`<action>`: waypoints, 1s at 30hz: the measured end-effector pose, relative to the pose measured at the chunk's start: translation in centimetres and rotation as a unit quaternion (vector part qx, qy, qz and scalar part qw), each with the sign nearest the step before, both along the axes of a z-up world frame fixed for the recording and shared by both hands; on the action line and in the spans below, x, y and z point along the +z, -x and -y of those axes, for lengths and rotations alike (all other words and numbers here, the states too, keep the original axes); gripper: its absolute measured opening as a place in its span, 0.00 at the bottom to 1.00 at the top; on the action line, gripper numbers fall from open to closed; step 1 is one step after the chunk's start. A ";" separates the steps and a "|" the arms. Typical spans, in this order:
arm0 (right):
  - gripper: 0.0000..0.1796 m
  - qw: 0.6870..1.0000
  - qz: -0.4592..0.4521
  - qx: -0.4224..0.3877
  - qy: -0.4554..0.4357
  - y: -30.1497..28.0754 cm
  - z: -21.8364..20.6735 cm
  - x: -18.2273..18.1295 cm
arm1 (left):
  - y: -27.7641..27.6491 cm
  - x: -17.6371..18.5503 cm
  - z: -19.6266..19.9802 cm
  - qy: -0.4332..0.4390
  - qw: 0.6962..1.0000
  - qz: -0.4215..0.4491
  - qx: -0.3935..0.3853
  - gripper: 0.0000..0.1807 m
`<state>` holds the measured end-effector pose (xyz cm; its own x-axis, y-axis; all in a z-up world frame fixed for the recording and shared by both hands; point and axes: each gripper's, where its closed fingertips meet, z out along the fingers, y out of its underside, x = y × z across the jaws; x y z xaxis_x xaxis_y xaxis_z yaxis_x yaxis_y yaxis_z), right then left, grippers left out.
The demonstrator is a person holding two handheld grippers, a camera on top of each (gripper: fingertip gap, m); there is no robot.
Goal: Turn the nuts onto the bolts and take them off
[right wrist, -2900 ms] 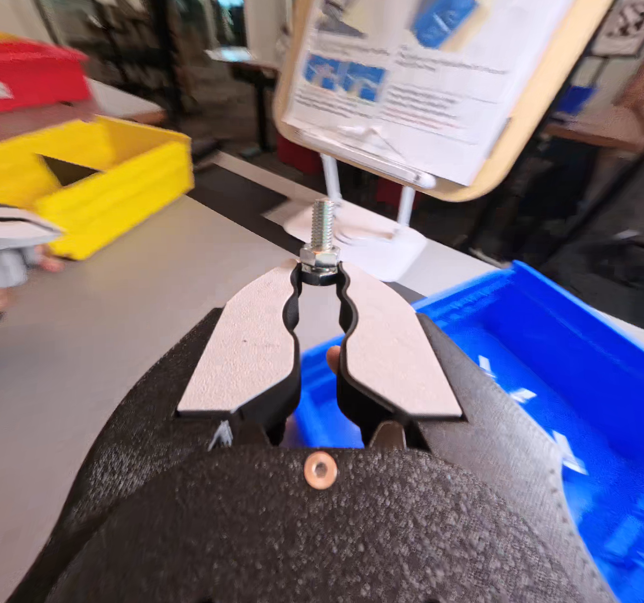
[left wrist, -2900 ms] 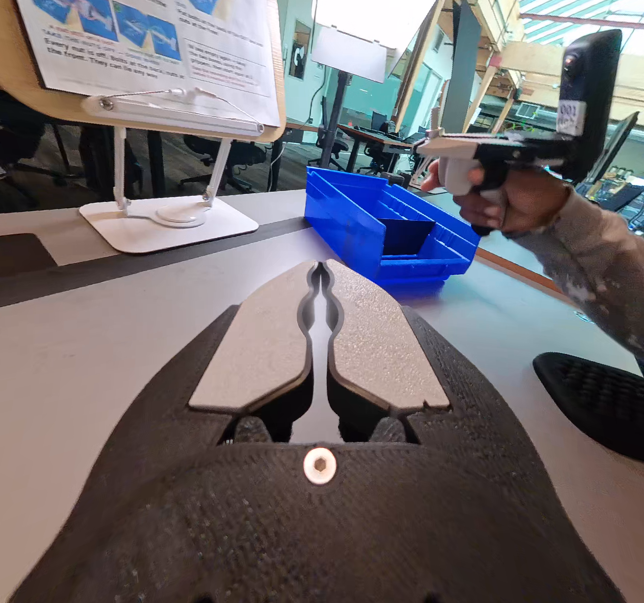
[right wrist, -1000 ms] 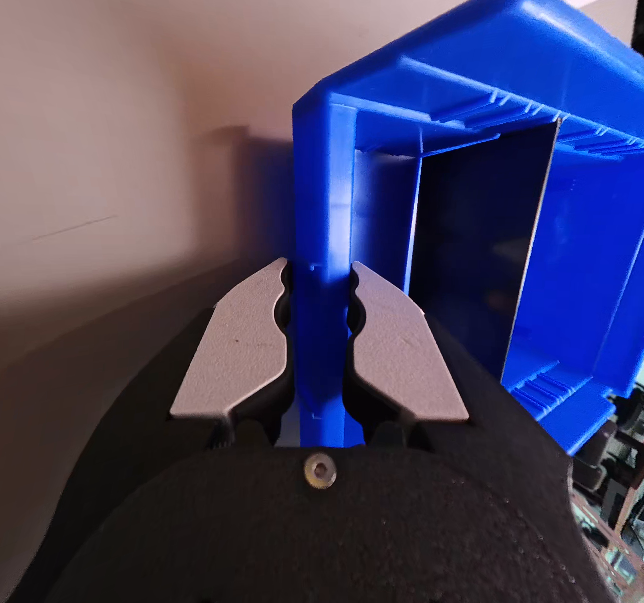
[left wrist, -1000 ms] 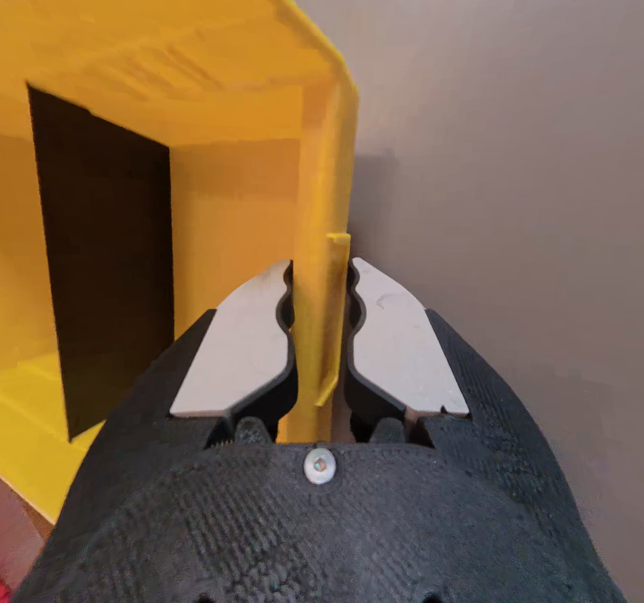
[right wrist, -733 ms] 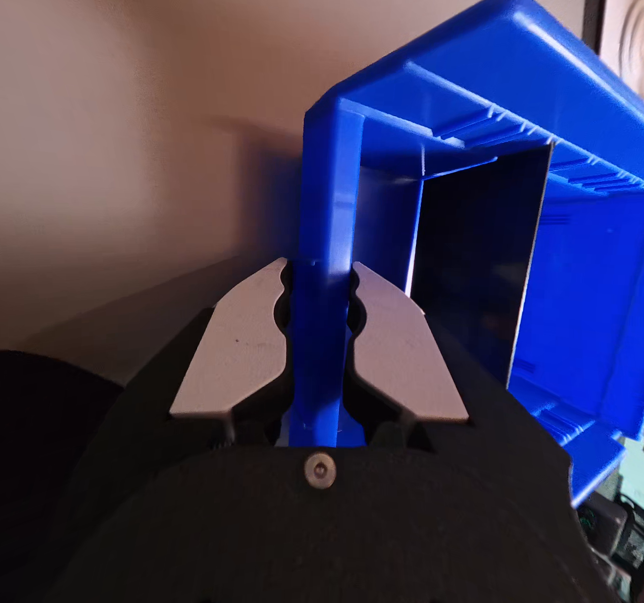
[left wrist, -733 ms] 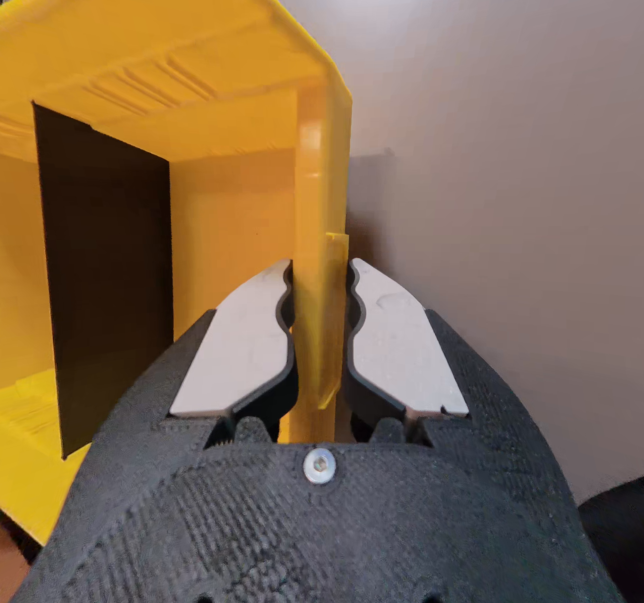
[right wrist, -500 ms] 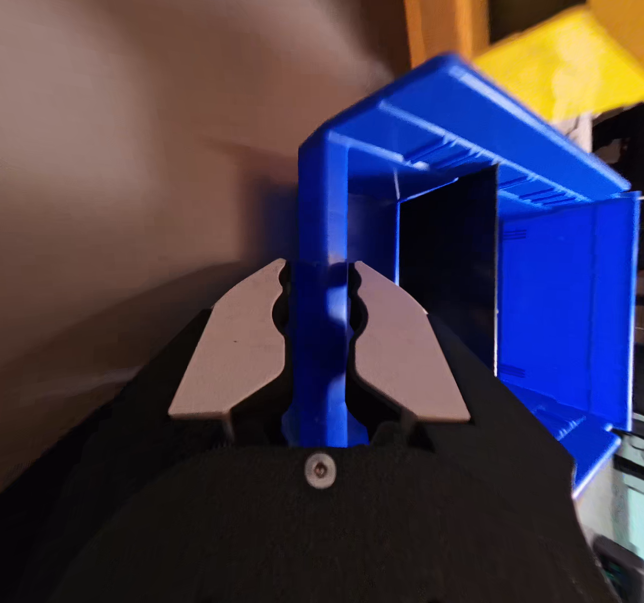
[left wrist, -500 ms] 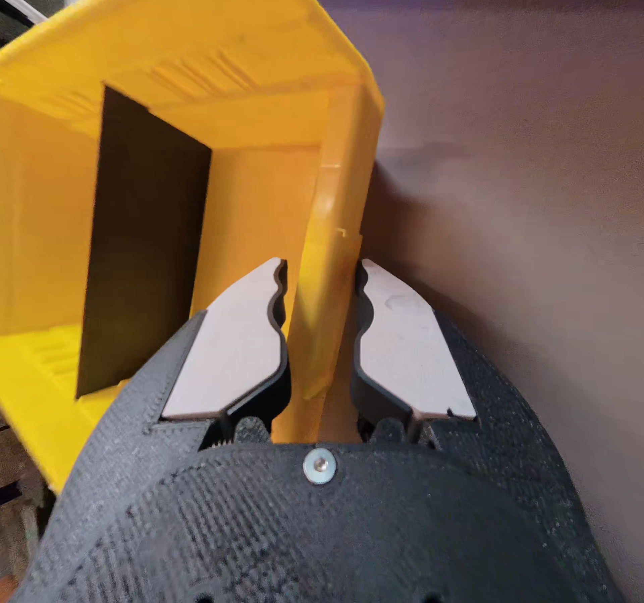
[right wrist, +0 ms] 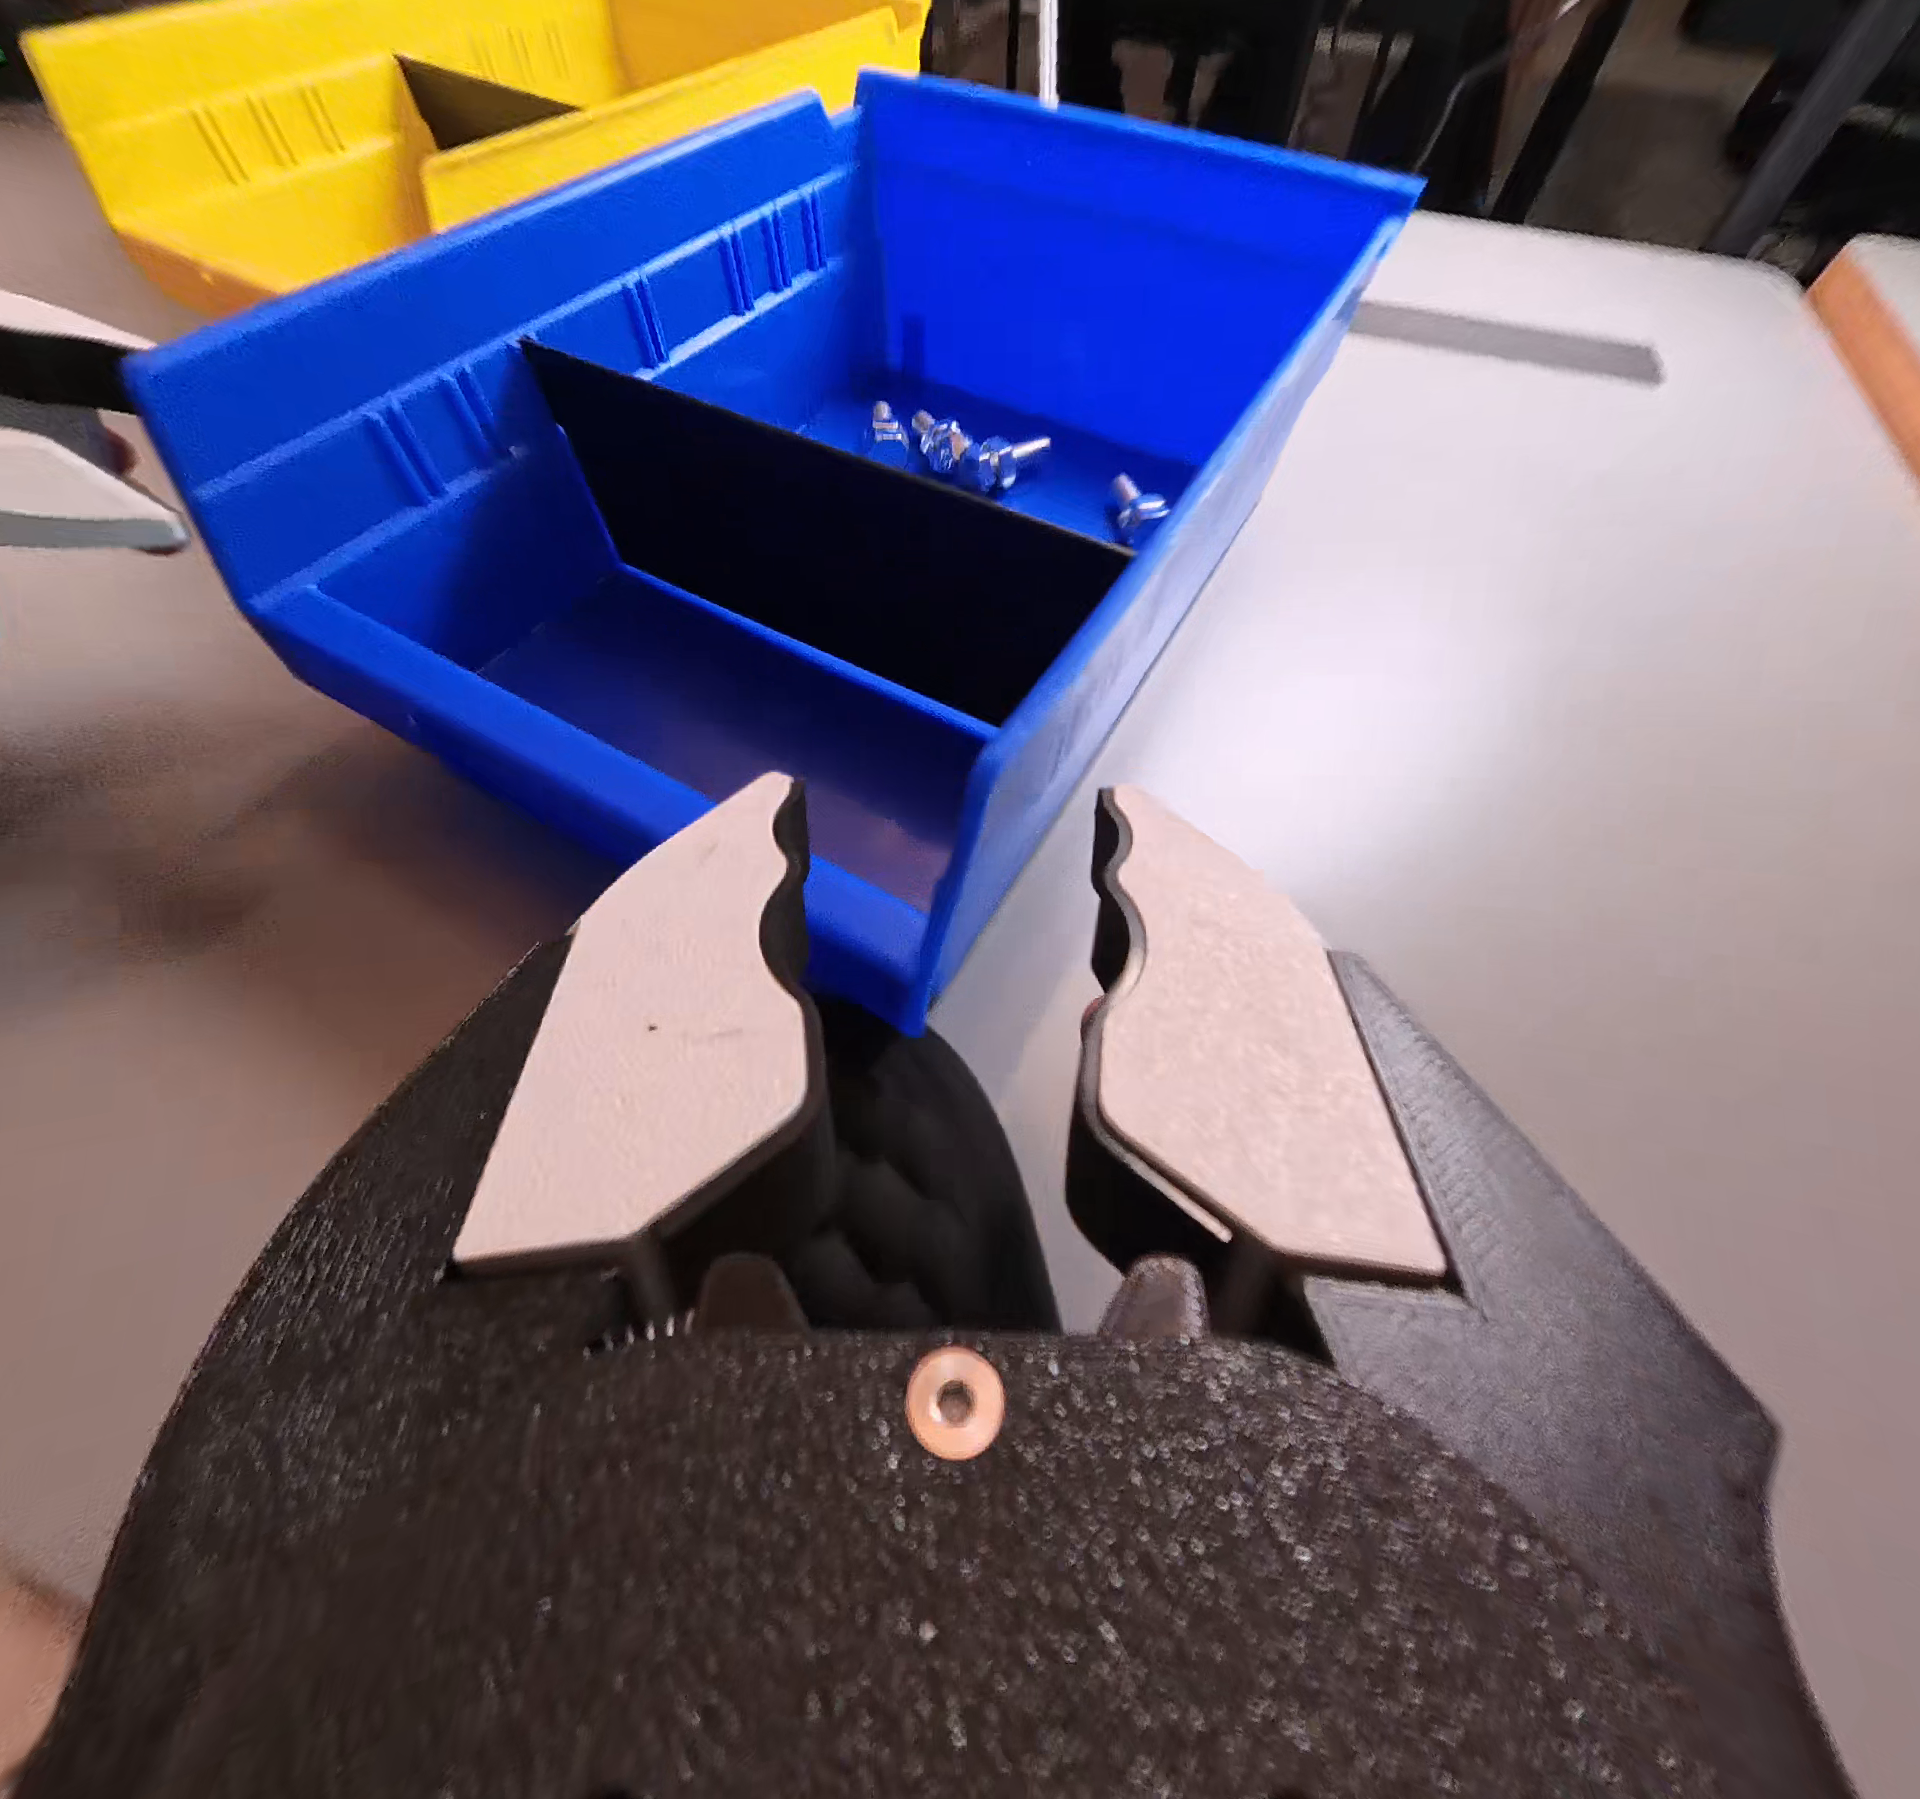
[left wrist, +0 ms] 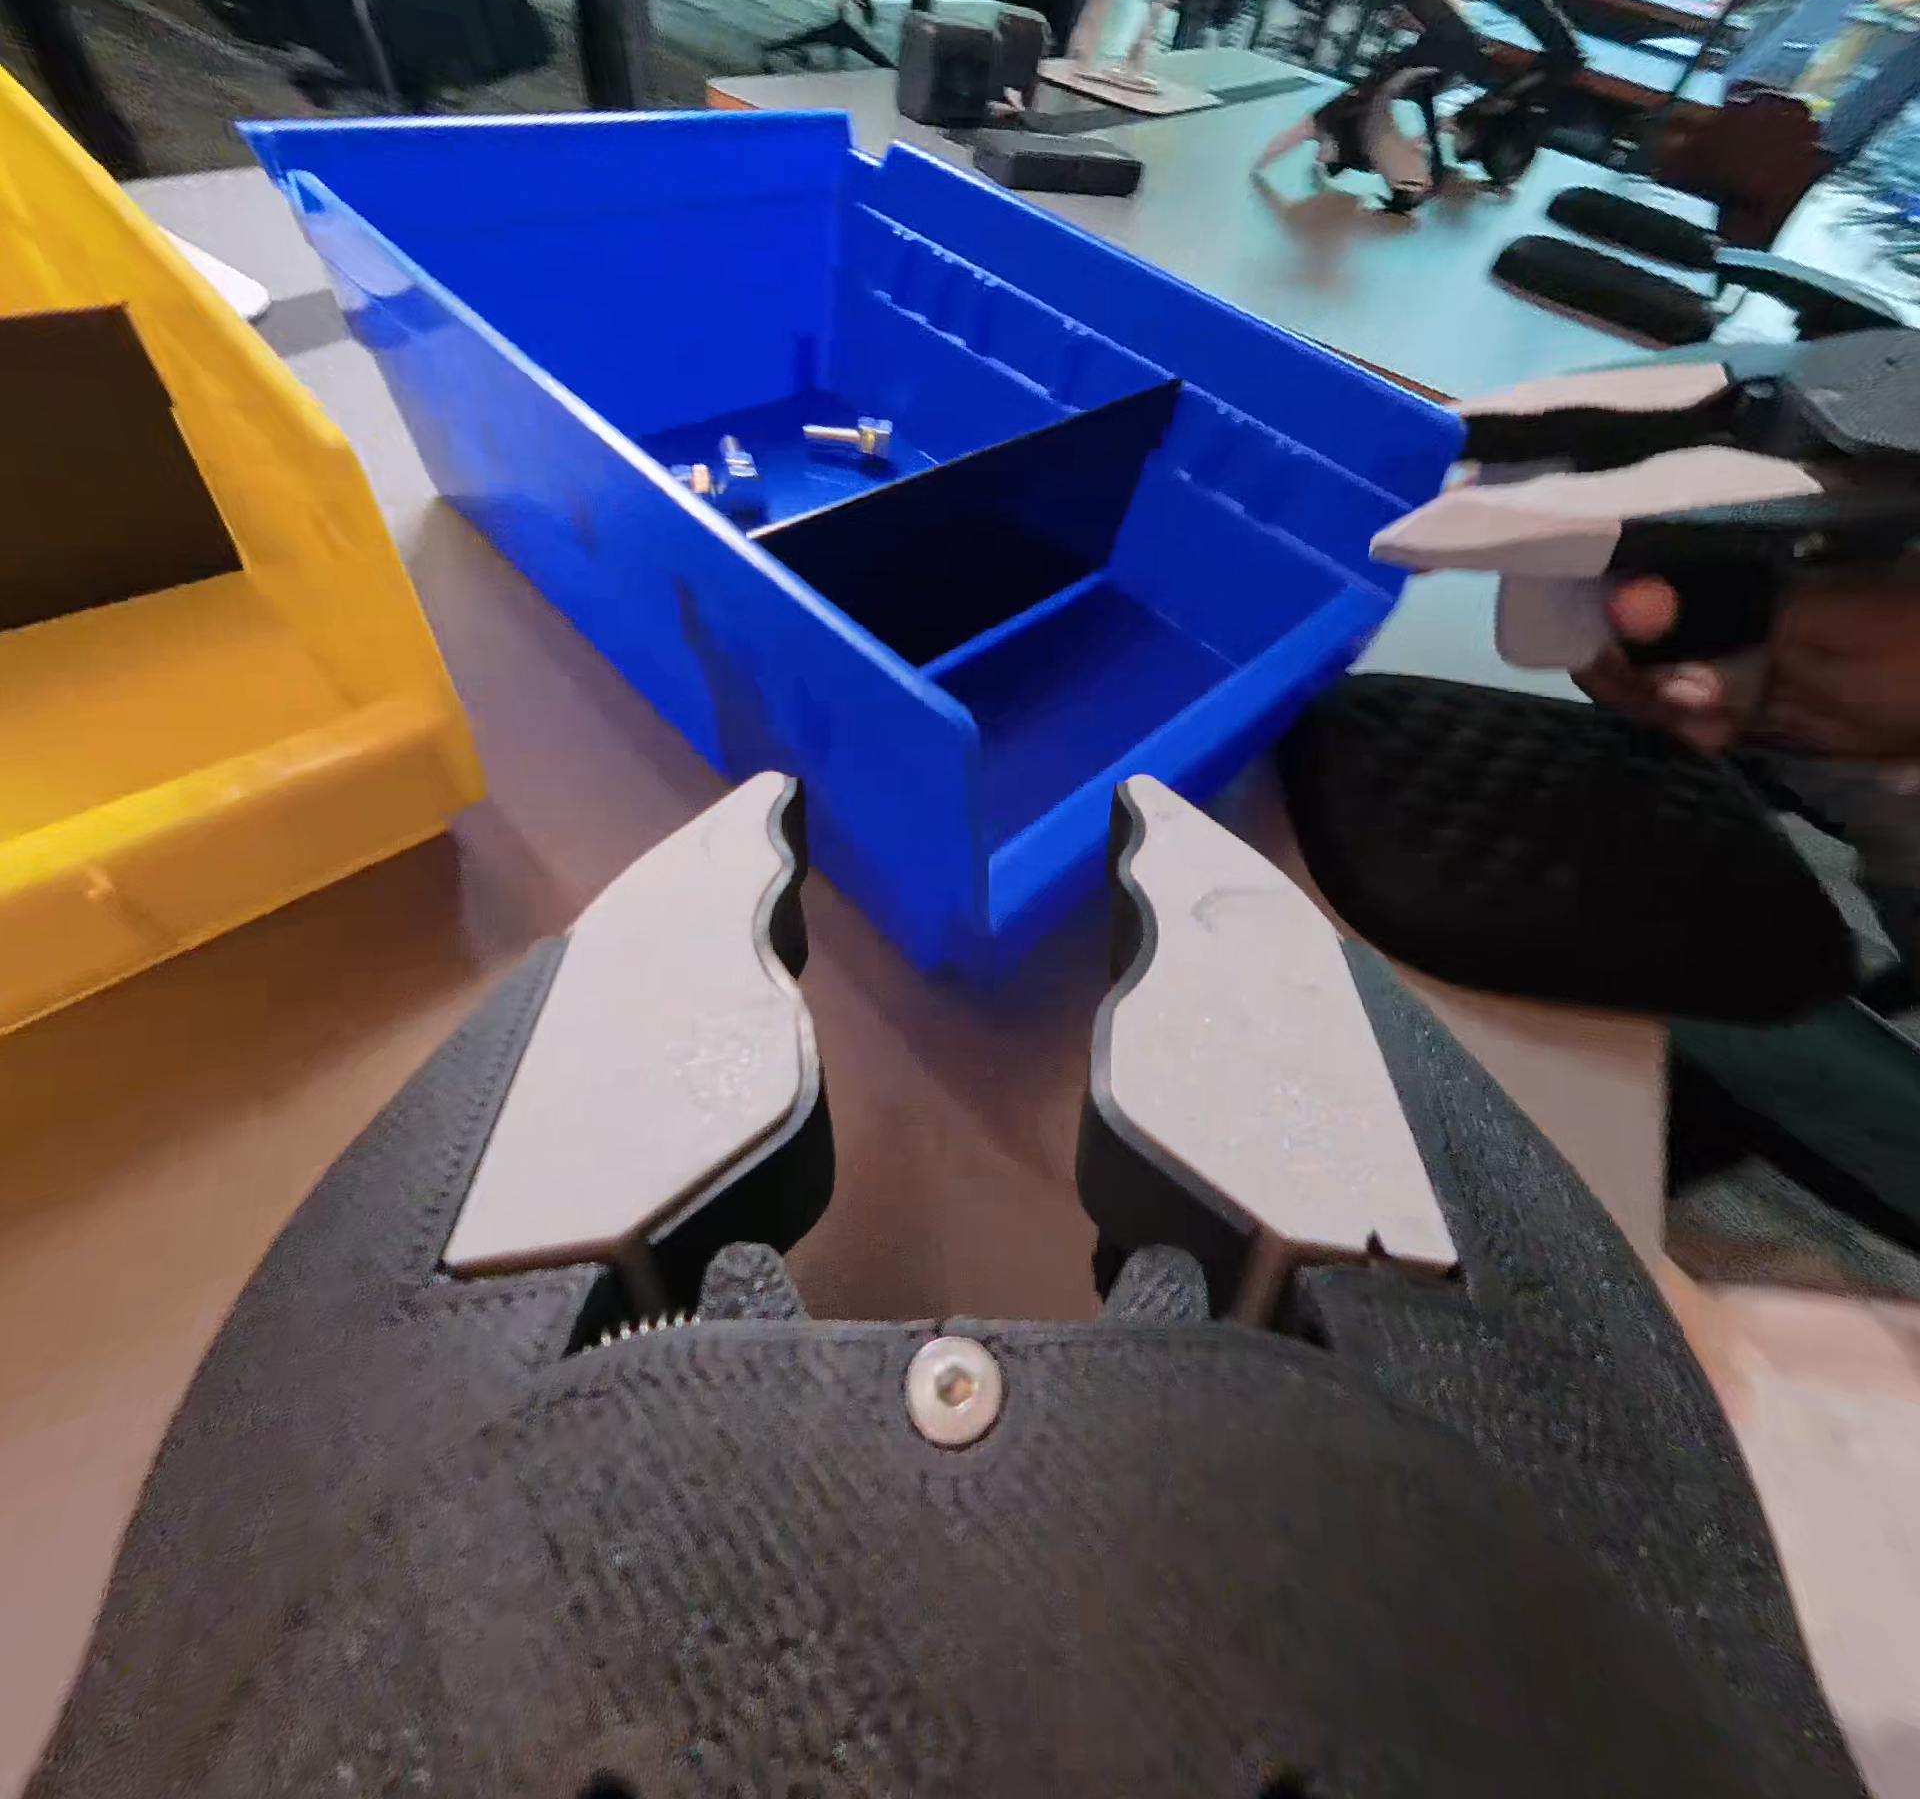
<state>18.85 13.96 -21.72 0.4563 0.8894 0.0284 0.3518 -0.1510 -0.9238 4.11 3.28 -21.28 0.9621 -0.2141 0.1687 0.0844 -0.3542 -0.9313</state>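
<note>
Both my hand-held grippers, left [left wrist: 956,793] and right [right wrist: 951,799], are spread and empty, facing the blue bin [right wrist: 1039,762] on the counter [right wrist: 1507,658]. Bolts [right wrist: 977,461] lie in its far compartment, ready for picking.

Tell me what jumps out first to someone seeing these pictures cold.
The bright blue bin on the grey table, split by a black divider, with small silver bolts lying in its far compartment. Beyond it sits a yellow bin. Both the left gripper and right gripper gape open, empty, near the blue bin's front corners.
</note>
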 end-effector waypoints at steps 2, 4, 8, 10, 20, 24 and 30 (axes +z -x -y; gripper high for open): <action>0.26 1.000 0.012 -0.014 0.017 1.4 -0.6 -1.2 | -0.6 -0.8 -1.8 0.005 0.999 0.011 0.032 0.27; 0.19 0.999 0.032 -0.041 0.010 1.7 -1.7 -1.6 | 0.4 -1.4 -2.9 -0.001 0.996 -0.009 0.084 0.20; 0.09 0.997 0.024 -0.076 -0.019 1.4 -2.8 -1.0 | 1.0 -1.4 -3.2 -0.009 0.994 -0.034 0.107 0.15; 0.07 0.995 0.016 -0.091 -0.037 1.2 -2.8 -0.4 | 1.0 -1.0 -3.3 -0.016 0.992 -0.064 0.108 0.14; 0.08 0.988 -0.061 -0.069 -0.126 0.9 2.1 11.1 | 1.5 9.3 0.6 -0.117 0.984 -0.058 0.119 0.11; 0.07 0.985 -0.101 -0.002 -0.140 5.4 6.0 15.9 | 5.8 14.4 5.1 -0.141 0.972 -0.065 0.175 0.09; 0.08 0.977 -0.138 0.121 -0.110 15.8 12.7 17.6 | 13.7 18.2 15.1 -0.171 0.942 -0.065 0.280 0.08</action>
<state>3.03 1.23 -4.07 0.2506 0.9585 0.1358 0.0850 0.1179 -0.9894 -9.57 -11.79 -3.09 0.9480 0.3134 0.0556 0.0473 0.0342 -0.9983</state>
